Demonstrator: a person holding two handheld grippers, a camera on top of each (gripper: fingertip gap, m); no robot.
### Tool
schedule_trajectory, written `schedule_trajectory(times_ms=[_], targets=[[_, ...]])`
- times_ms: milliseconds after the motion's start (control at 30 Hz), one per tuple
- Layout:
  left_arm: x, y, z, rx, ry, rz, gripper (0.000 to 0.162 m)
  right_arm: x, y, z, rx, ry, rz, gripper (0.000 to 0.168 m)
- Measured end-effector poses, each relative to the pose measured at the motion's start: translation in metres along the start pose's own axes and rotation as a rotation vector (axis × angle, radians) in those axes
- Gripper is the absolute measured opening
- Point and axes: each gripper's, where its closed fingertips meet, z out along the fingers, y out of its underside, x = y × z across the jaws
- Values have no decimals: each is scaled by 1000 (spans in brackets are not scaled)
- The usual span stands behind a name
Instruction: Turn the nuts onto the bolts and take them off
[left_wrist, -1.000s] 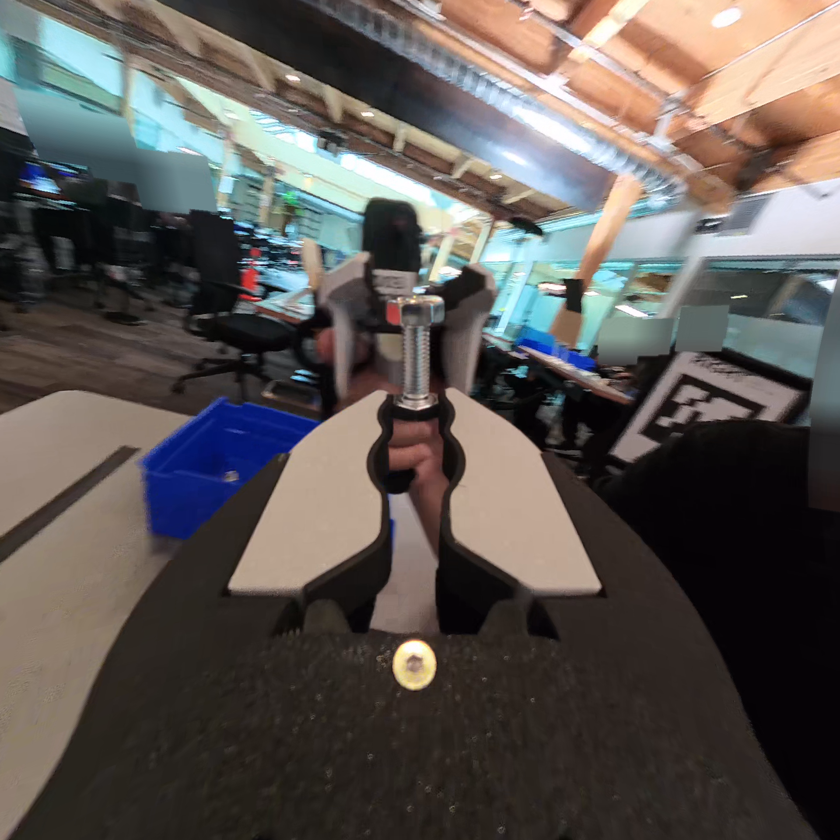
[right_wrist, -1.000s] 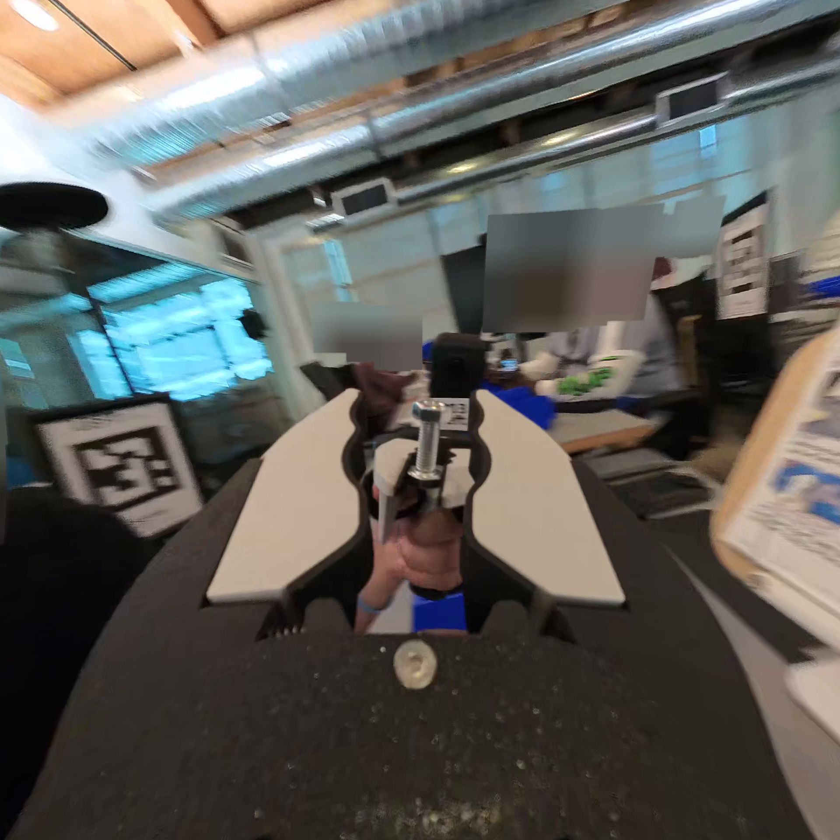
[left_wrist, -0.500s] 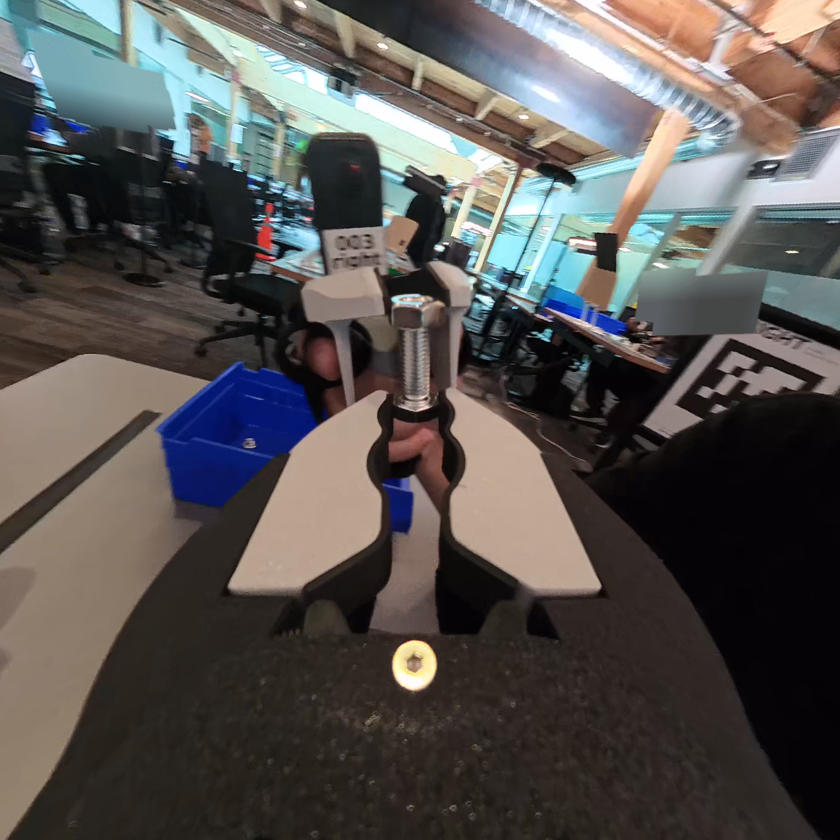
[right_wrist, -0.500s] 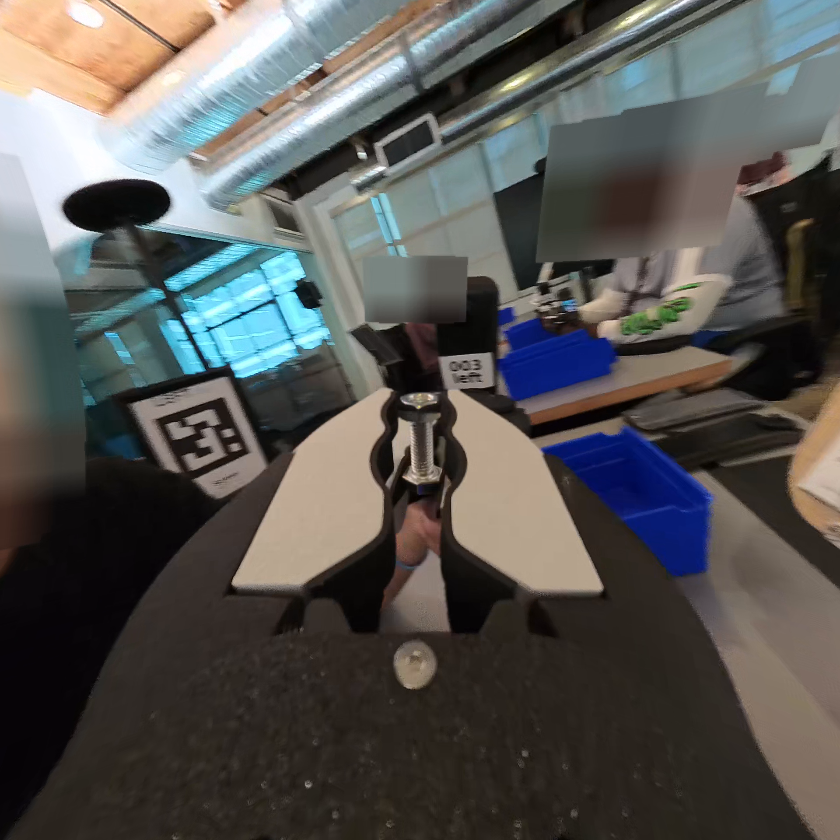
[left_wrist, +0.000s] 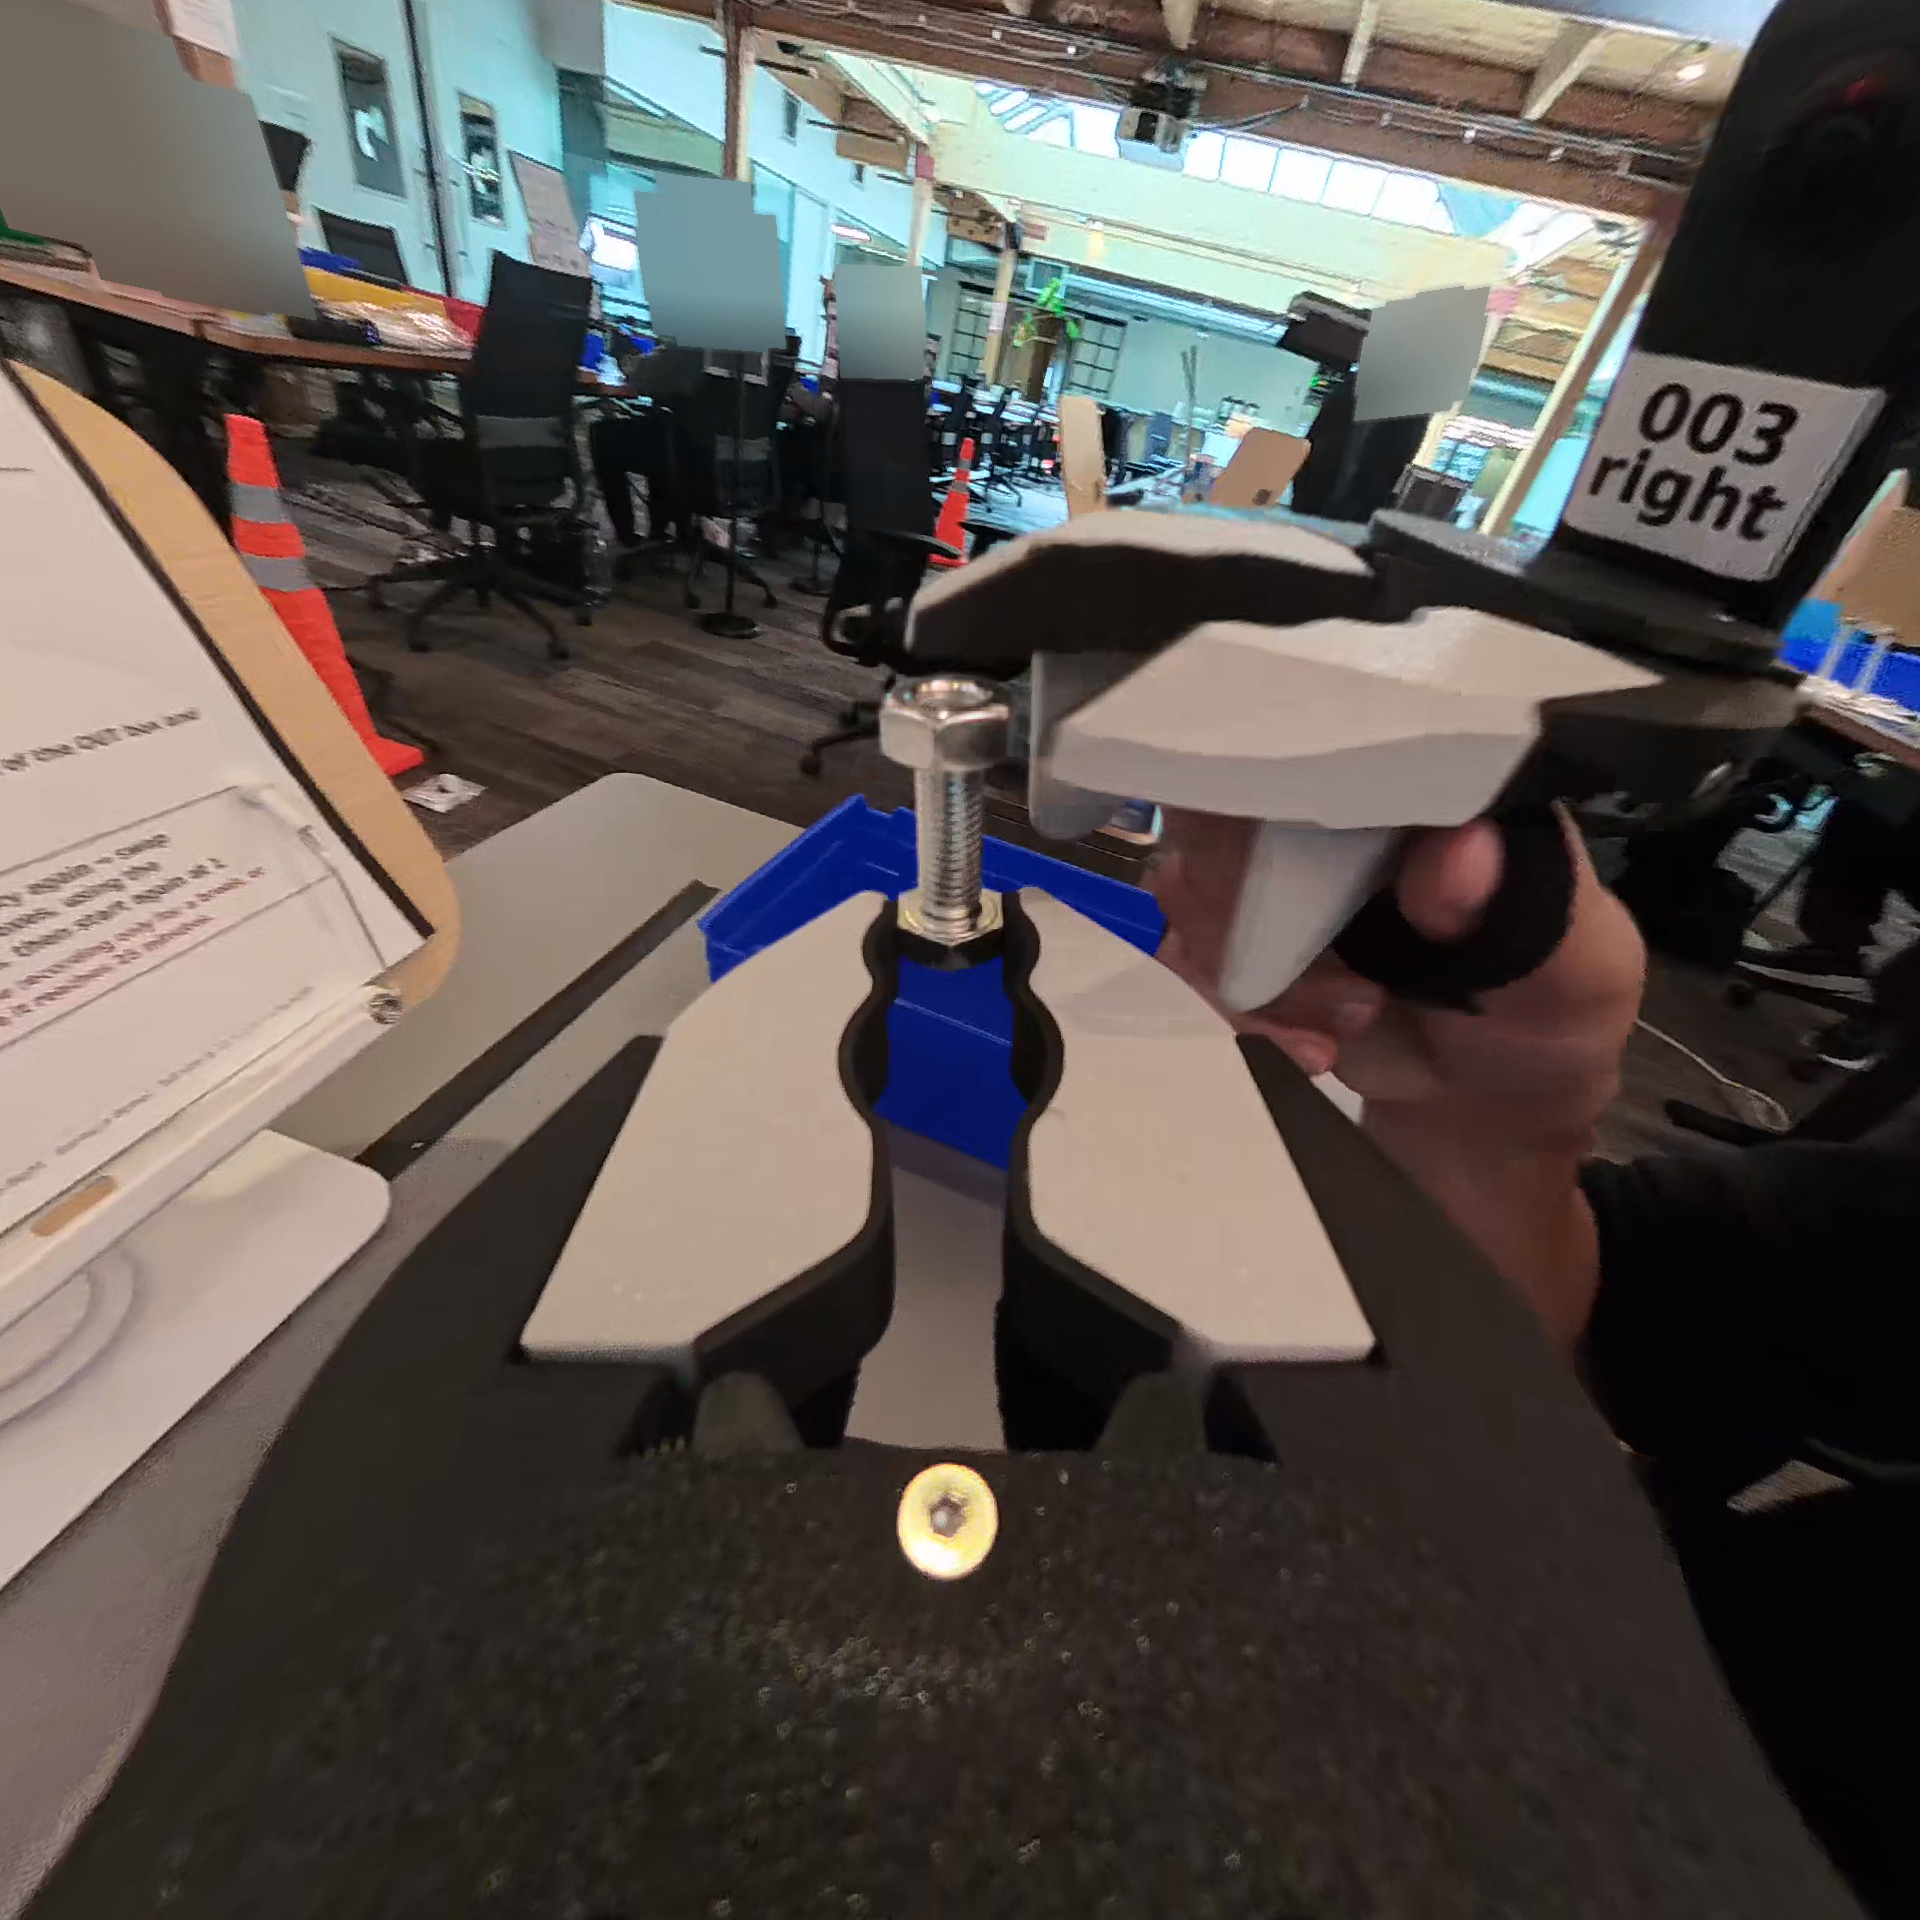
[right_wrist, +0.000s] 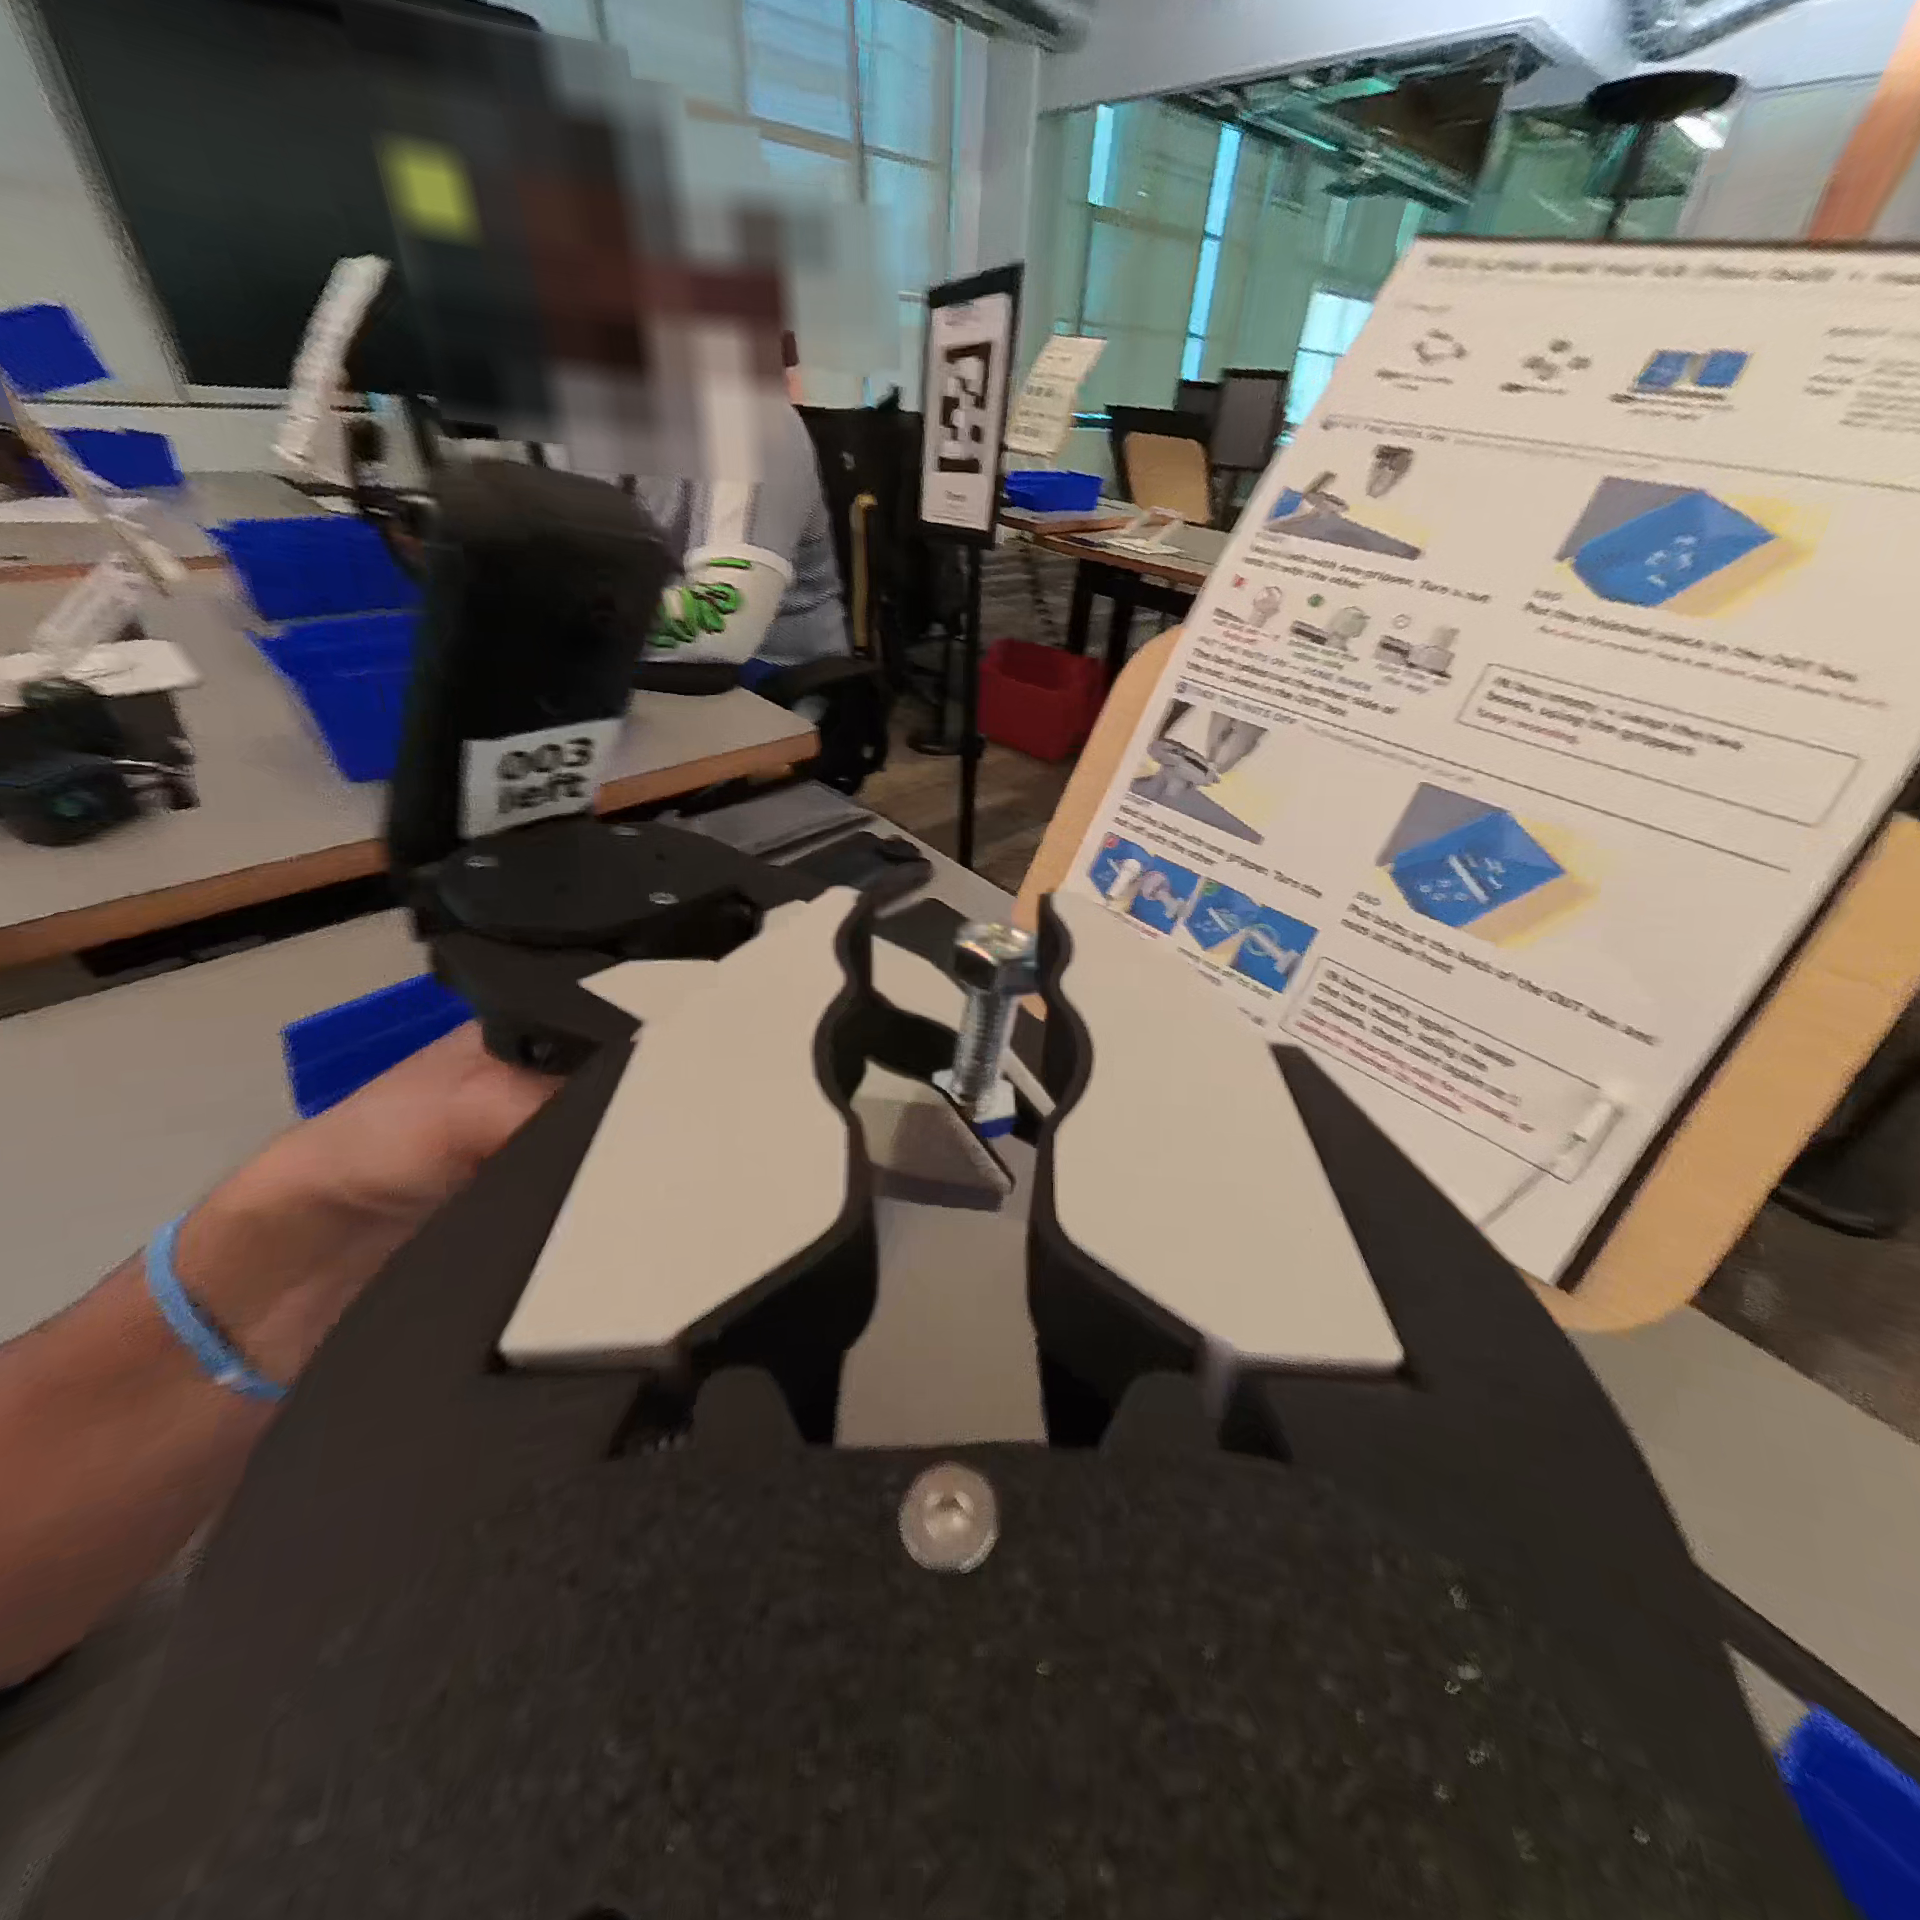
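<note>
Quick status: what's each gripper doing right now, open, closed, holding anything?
Left gripper: shut on the nut, the bolt standing up from it.
Right gripper: open around the bolt head, not clamped.

We see the bolt (left_wrist: 943, 800) standing upright from the tip of the left tool (left_wrist: 948, 935), its nut (left_wrist: 948, 918) seated between the fingertips. The right tool (left_wrist: 971, 665) reaches in from the right, around the bolt's head. Behind and below sits a bin (left_wrist: 935, 1060) on the counter (left_wrist: 561, 883); an instruction board (left_wrist: 135, 914) stands to the left.
</note>
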Motion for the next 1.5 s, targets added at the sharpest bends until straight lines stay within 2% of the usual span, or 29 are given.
schedule_trajectory(times_ms=[67, 200, 300, 367, 500, 600, 767, 867, 1033, 1167, 1300, 1400, 1500], targets=[[2, -2, -2, 15, 31, -18, 18, -7, -11, -9, 55, -123, 50, 42], [27, -8, -9, 44, 245, -98, 18, -11, -31, -35, 214, -466, 178, 42], [51, -12, -17, 64, 451, -173, 17, -10, -26, -45, 227, -721, 328, 48], [62, -10, -21, 47, 541, -197, 18, -11, -21, -46, 218, -854, 423, 41], [70, -2, -17, 0, 569, -173, 18, -27, -1, -42, 103, -1055, 526, 41], [71, -1, -14, -5, 558, -167, 18, -29, -2, -45, 121, -1134, 561, 17], [57, 0, -11, -13, 456, -138, 18, -23, 1, -34, 108, -1006, 526, 17], [38, -1, -7, -17, 274, -69, 18, -14, 2, -22, 103, -809, 445, 17], [6, -4, -7, -17, 3, 7, 17, 1, 4, -5, 61, -385, 242, 16], [-1, -5, -6, -19, -87, 43, 17, 1, 3, -1, 27, -124, 61, 16], [-2, -5, -7, -30, -110, 55, 17, -2, 3, -2, -24, 71, -100, 17], [0, -6, -8, -30, -95, 49, 17, -6, -3, -7, -13, 97, -124, 23], [8, -6, -10, -30, -26, 27, 18, -7, -14, -17, 38, 19, -96, 31]])
